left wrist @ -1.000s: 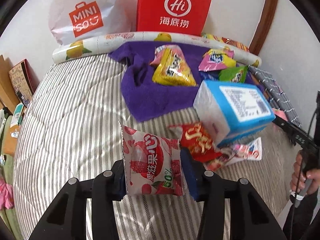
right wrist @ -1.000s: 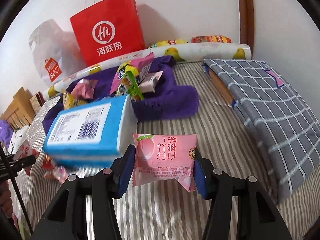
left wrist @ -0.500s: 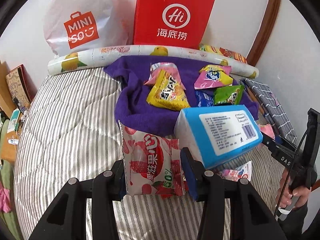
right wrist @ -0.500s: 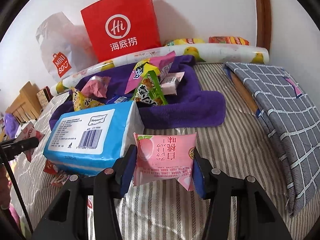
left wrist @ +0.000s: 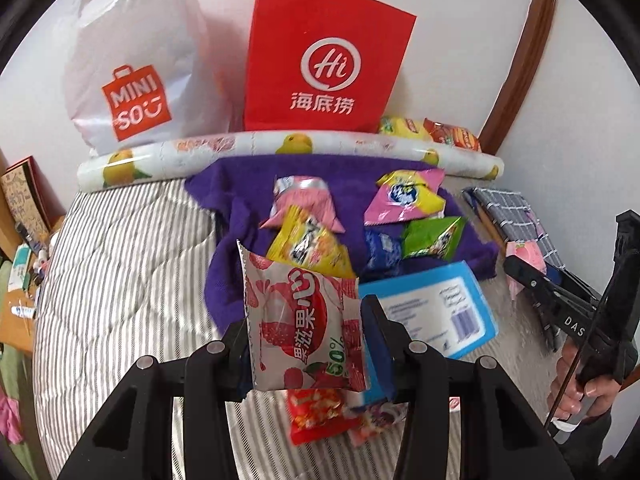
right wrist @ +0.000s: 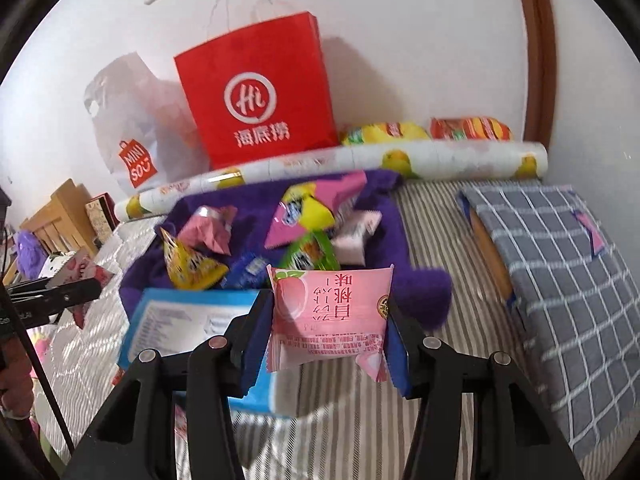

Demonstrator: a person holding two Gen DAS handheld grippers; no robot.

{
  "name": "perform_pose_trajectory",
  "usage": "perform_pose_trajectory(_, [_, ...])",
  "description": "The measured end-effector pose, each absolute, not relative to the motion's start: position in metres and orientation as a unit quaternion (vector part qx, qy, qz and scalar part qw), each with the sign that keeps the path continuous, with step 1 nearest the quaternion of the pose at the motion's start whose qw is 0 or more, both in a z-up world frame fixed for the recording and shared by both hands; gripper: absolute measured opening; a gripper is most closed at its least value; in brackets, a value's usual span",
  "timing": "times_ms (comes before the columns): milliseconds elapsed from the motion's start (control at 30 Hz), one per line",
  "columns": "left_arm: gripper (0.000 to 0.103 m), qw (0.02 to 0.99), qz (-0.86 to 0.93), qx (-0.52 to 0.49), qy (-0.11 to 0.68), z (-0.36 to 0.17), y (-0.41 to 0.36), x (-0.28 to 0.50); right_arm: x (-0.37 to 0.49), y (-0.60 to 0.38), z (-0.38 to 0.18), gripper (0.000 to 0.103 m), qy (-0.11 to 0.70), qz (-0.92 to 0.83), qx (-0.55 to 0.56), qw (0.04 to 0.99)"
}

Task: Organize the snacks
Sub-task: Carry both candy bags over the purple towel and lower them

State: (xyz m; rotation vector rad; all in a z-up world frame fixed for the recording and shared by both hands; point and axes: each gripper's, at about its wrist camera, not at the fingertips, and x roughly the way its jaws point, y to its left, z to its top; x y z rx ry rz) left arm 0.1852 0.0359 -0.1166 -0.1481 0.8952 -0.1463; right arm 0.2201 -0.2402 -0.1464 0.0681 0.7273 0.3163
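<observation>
striped bed (left wrist: 120,280) below; my left gripper (left wrist: 308,344) pinches a lychee pack (left wrist: 304,320), right gripper (right wrist: 328,328) a peach pack (right wrist: 332,312), both lifted clear to join the towel (left wrist: 240,208) pile.

I note a red paper bag (left wrist: 328,60) and a white plastic bag (left wrist: 132,72) standing against the wall (right wrist: 420,40). A rolled fruit-print sheet (left wrist: 288,148) lies before them on the striped bed (left wrist: 120,272). A checked grey cloth (right wrist: 560,264) lies right.
</observation>
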Motion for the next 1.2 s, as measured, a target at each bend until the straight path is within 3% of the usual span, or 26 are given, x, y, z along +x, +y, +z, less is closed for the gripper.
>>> perform_pose_trajectory(733, [0.044, 0.905, -0.1, -0.073, 0.406, -0.067, 0.007, 0.265, 0.27, -0.215, -0.085, 0.051, 0.307, 0.172, 0.038, 0.935])
perform_pose_trajectory(1200, [0.044, 0.891, -0.085, -0.109, 0.433, -0.09, 0.031, 0.319, 0.327, -0.179, -0.12, 0.052, 0.363, 0.212, 0.088, 0.903])
